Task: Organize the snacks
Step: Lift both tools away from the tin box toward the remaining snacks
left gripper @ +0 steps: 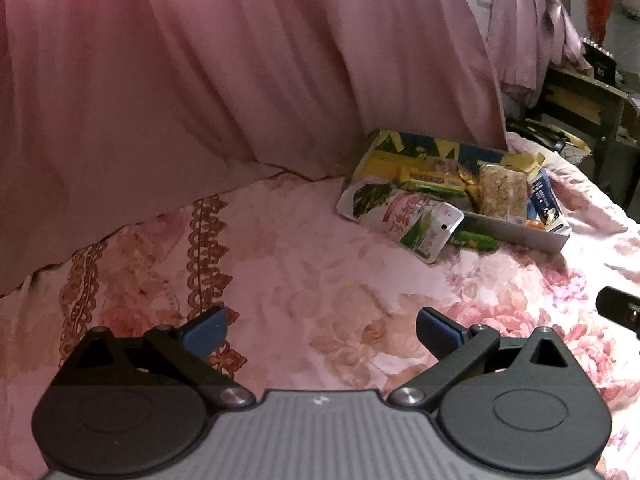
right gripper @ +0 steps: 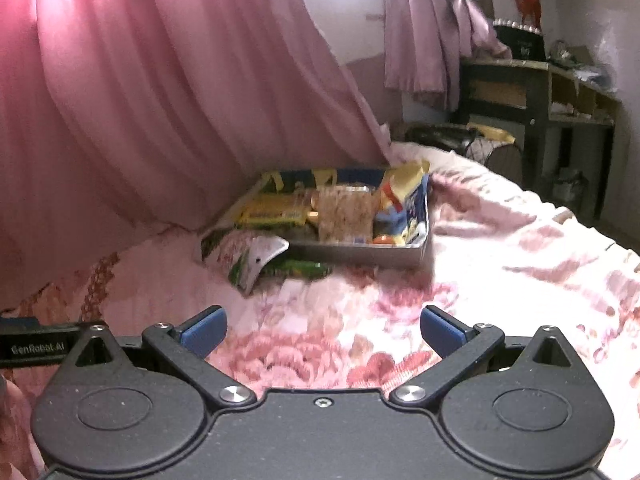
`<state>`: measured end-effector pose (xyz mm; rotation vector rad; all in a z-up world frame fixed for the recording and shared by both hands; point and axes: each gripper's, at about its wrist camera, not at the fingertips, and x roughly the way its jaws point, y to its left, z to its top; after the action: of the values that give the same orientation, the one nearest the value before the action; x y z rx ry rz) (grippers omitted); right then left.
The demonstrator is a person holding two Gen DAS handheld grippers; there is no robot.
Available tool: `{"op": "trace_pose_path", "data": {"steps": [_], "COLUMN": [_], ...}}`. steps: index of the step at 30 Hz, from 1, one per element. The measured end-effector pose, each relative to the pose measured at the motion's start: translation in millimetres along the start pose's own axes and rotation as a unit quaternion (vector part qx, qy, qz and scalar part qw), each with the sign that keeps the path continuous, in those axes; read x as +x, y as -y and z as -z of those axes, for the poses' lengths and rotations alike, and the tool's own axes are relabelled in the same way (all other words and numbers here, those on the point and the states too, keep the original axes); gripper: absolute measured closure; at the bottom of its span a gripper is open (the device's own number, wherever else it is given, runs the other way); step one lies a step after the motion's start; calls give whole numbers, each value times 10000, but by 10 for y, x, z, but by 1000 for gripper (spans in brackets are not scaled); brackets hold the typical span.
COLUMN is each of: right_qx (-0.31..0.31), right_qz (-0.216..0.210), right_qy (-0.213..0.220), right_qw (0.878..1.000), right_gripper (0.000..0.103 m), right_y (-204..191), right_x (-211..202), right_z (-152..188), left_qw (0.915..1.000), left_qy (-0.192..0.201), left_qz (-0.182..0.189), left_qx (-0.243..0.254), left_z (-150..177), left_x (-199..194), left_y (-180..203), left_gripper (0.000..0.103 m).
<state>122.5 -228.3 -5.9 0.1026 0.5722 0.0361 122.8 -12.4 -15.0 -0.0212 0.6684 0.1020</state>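
Snacks fill a shallow box (right gripper: 360, 254) on the floral bed (right gripper: 500, 264) by the pink curtain — one white-and-green pouch (left gripper: 416, 220) lies half out (a green packet (right gripper: 302, 269) beside it). Left gripper (left gripper: 322, 330) and right gripper (right gripper: 323, 330) both hover released, empty.

bedspread (left gripper: 360, 300): pink, rose floral | curtain (left gripper: 200, 80): plain pink | snack box (right gripper: 360, 254): grey wall, blue-yellow inside | seaweed packet (left gripper: 404, 216): white, green, red | gripper pads (right gripper: 202, 330): blue
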Motion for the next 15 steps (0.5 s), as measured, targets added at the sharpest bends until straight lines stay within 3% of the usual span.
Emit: {"op": "trace_pose_path", "data": {"steps": [15], "right_qx": [-123], "right_qz": [-16], "right_qy": [-600], "right_qw": [9981], "right_gripper": [1], "right_y": [-68], "right_x": [229], "right_z": [65], "left_qw": [9976], "left_qy": [-668], "left_qz": [-50], "left_qx": [-182], "left_z": [25], "left_x": [234], "left_y": [-23], "left_gripper": [0]}}
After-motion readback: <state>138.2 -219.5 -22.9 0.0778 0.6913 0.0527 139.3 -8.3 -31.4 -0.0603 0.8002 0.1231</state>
